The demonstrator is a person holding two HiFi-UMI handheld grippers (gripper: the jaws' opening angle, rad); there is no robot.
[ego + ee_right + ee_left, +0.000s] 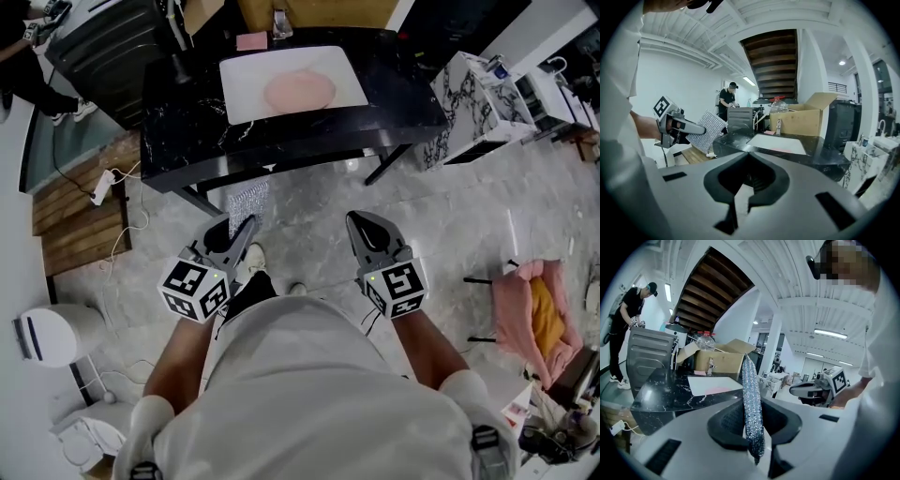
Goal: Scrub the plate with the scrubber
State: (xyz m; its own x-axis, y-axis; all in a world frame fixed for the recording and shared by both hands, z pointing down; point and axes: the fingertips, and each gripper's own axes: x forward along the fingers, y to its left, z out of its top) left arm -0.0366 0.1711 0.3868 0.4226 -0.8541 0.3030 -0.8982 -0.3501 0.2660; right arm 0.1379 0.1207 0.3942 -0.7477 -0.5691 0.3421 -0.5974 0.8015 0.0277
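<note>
A round pink plate (pixel 300 90) lies on a white square tray (pixel 246 94) on a black marble table (pixel 187 131), ahead of me and out of reach. My left gripper (pixel 246 230) is shut on a flat silver glittery scrubber (pixel 247 199), held low over the floor short of the table. In the left gripper view the scrubber (pixel 752 399) stands edge-on between the jaws. My right gripper (pixel 361 225) is level with the left one, shut, with nothing in it. The right gripper view shows the scrubber (pixel 708 131) at its left and the tray (pixel 778 143) beyond.
A cardboard box (pixel 797 119) and a small tap (pixel 280 23) stand behind the tray. A dark appliance (pixel 103 47) sits left of the table, with a person (pixel 727 101) working behind it. A marble block (pixel 473 103) and a pink chair (pixel 534 314) are at my right.
</note>
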